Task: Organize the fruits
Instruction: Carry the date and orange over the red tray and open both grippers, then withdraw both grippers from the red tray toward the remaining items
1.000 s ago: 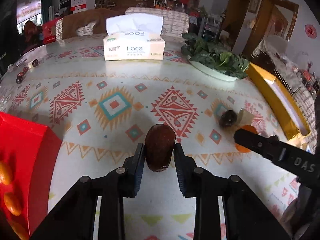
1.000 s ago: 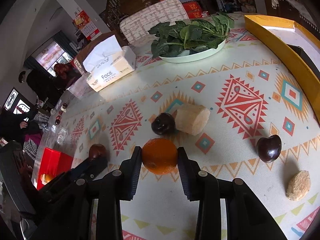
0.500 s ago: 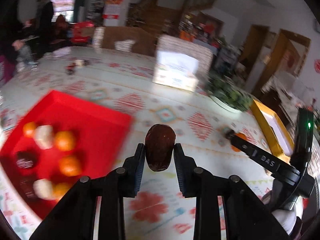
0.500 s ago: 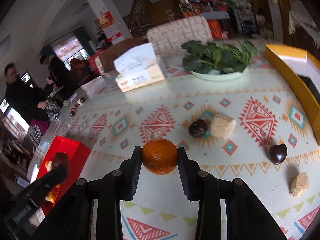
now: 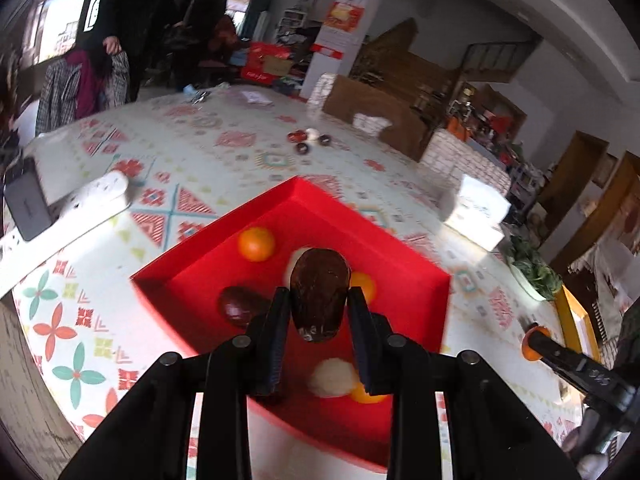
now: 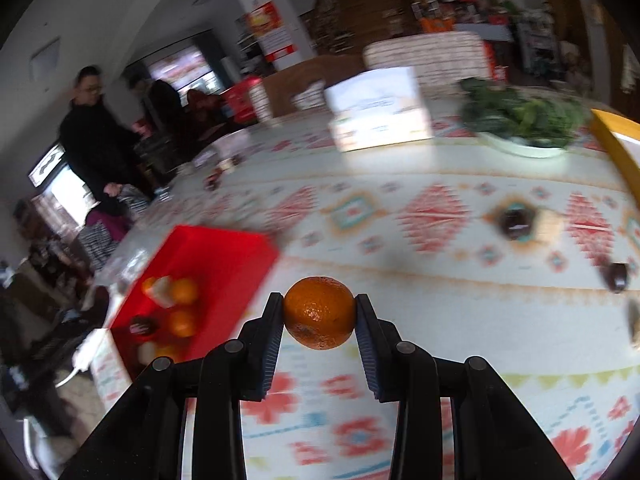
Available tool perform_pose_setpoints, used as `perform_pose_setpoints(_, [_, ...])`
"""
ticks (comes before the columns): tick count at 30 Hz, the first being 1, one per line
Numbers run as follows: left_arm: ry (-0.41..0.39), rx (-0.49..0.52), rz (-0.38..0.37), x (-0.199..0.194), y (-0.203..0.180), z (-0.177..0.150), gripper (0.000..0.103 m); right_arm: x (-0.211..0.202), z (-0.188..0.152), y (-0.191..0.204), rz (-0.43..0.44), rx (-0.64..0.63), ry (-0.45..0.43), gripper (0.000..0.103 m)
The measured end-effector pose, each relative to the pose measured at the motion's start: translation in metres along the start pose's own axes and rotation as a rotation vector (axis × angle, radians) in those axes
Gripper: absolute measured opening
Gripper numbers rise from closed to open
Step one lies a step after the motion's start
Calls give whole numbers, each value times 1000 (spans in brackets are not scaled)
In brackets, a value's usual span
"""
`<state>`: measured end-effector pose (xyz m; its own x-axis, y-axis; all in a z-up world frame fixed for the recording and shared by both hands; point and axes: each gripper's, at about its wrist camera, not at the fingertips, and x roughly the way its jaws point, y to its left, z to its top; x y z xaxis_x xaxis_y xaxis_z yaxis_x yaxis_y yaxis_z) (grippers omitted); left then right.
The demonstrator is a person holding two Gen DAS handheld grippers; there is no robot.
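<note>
Fig. — both tongs loaded, en route to the red box (image 5: 404, 276).

L: my left gripper (image 5: 320, 312) is nearly closed, pads pinching a dark brown oval fruit (image 5: 319, 292) at its waist, w/ the fruit hanging over the box interior. Inside lie oranges, a dark fruit (image 5: 240, 306) and pale pieces.

R: my right gripper (image 6: 319, 314) is narrowly open around an orange (image 6: 319, 312), pads on opposite sides at the widest girth; it is above the patterned tablecloth (image 6: 440, 280), box off to the left.

Handling, as I judge it: both light. Orange rind is firm, slightly springy, pebbled, so decent grip. Brown fruit looks smooth-skinned, prob. softer, so bruise risk; hold mid-body, gentle squeeze, release low.
</note>
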<state>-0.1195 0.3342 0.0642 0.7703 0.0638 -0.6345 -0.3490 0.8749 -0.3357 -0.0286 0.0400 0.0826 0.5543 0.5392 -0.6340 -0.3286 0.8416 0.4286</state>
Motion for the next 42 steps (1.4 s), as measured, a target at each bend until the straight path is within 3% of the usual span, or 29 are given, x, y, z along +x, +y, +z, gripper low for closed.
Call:
perform_pose_setpoints(3, [16,-1,21,9,12,1,28,20,3,35,93,-22,51,39])
perform_pose_setpoints(7, [41,-7,32,23,23,6,28,54,9,79,119,-107,95,39])
perform_pose_setpoints(17, [65,-3,-9,40,30,8,29,143,13,133,22,-258,193,39])
perform_pose_setpoints(22, [40,-31,-30,32,37,16,47,156,14,142,-16,-298,179,41])
perform_pose_setpoints(26, [19,-45,-41,22,41,21,55,153,20,142,3,-266,170,48])
perform_pose_setpoints(30, [-5,-42,-14,9,40,23,62,139,23,142,20,-247,145,48])
perform_pose_setpoints(33, [-33,-16,39,-6,32,21,75,118,22,138,21,-227,117,48])
perform_pose_setpoints(37, [-101,42,131,-28,15,15,92,81,15,123,16,-187,70,59])
perform_pose_setpoints(42, [-123,135,141,-44,-19,3,93,42,-3,97,-19,-171,21,62])
